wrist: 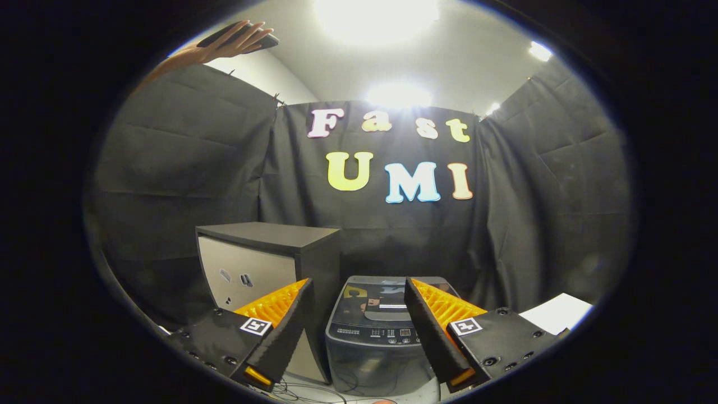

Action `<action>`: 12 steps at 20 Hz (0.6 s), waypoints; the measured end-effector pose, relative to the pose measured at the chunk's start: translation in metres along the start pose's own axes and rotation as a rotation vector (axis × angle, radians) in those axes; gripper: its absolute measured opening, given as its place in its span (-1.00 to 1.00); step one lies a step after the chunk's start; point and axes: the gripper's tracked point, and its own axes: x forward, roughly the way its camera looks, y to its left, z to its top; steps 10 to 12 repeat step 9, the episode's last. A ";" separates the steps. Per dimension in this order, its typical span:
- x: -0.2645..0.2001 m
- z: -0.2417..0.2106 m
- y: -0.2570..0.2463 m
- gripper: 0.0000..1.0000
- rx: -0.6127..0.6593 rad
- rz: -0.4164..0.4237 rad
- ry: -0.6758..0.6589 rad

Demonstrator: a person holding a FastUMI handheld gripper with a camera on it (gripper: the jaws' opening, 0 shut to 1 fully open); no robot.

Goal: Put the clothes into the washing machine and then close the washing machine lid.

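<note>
A small grey washing machine [377,331] stands on the floor ahead, seen between my two fingers. Its lid [387,296] lies flat on top, with a control panel along the front edge. My gripper [358,286] is open, held above and short of the machine, with nothing between its orange-and-black fingers [283,314]. I see no clothes in this view.
A dark cabinet with a pale front [263,264] stands just left of the washing machine. A white sheet or board [555,312] lies at the right. Cables [314,390] trail on the floor in front. A person's hand holding a dark object [238,40] is raised high at the left.
</note>
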 end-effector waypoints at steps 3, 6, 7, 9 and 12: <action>-0.006 -0.004 -0.001 0.99 -0.016 -0.008 -0.008; -0.013 -0.004 -0.004 0.99 -0.020 -0.017 -0.017; -0.014 -0.003 -0.006 0.99 -0.019 -0.022 -0.020; -0.016 -0.003 -0.006 0.99 -0.018 -0.026 -0.020; -0.016 -0.003 -0.006 0.99 -0.018 -0.026 -0.020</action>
